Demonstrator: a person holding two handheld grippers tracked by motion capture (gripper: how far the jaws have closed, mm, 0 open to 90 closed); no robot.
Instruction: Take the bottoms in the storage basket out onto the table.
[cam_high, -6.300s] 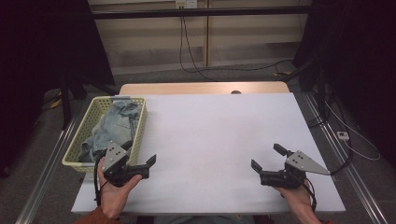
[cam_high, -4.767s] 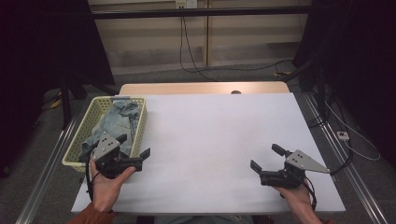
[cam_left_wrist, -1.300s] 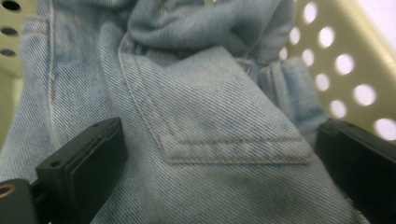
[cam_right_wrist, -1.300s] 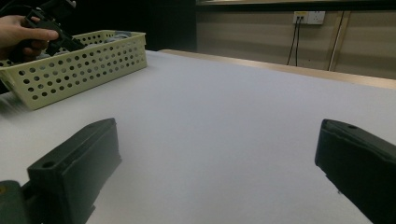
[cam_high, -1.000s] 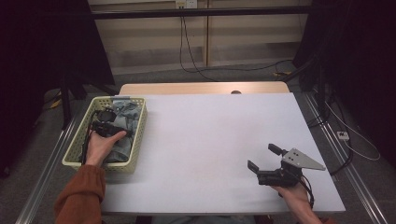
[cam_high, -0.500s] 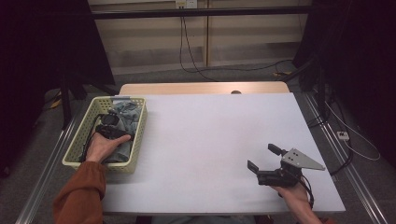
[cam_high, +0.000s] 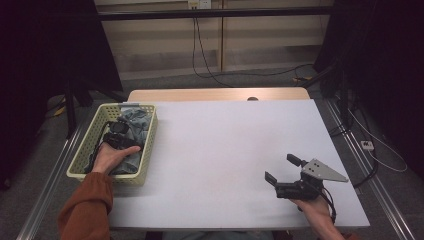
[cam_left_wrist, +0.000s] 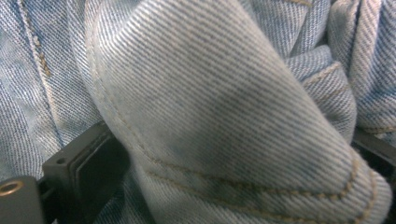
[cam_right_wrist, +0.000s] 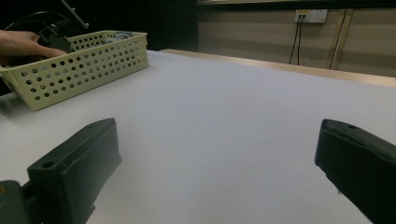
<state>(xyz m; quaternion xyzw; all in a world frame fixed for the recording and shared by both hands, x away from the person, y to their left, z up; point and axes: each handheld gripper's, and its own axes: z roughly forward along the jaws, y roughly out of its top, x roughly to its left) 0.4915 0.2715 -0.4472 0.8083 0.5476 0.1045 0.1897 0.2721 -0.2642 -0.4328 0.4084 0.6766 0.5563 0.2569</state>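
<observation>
A bundle of pale blue denim (cam_high: 131, 131) lies heaped in a yellow perforated basket (cam_high: 82, 161) at the near-left of the white table (cam_high: 225, 150); a thick, double-stitched fold of it (cam_left_wrist: 224, 116) stands between the left gripper's jaws, which sit apart on either side — whether they press on the cloth cannot be told from these views. The left gripper (cam_high: 119, 134) reaches down into the basket from the near side, the person's hand (cam_high: 111, 156) and rust-coloured sleeve (cam_high: 87, 210) behind it. The denim looks soft and limp yet fairly heavy for cloth; it should drape and drag rather than lift as one piece, and the seamed fold — firm, ridged, unlikely to slip — seems the best place to pinch; a single loose layer might pull free. Well apart at the near-right, the right gripper (cam_high: 285, 172) hovers low over bare table, jaws wide and holding nothing; its own view looks across the surface to the basket (cam_right_wrist: 84, 65) at the far left.
</observation>
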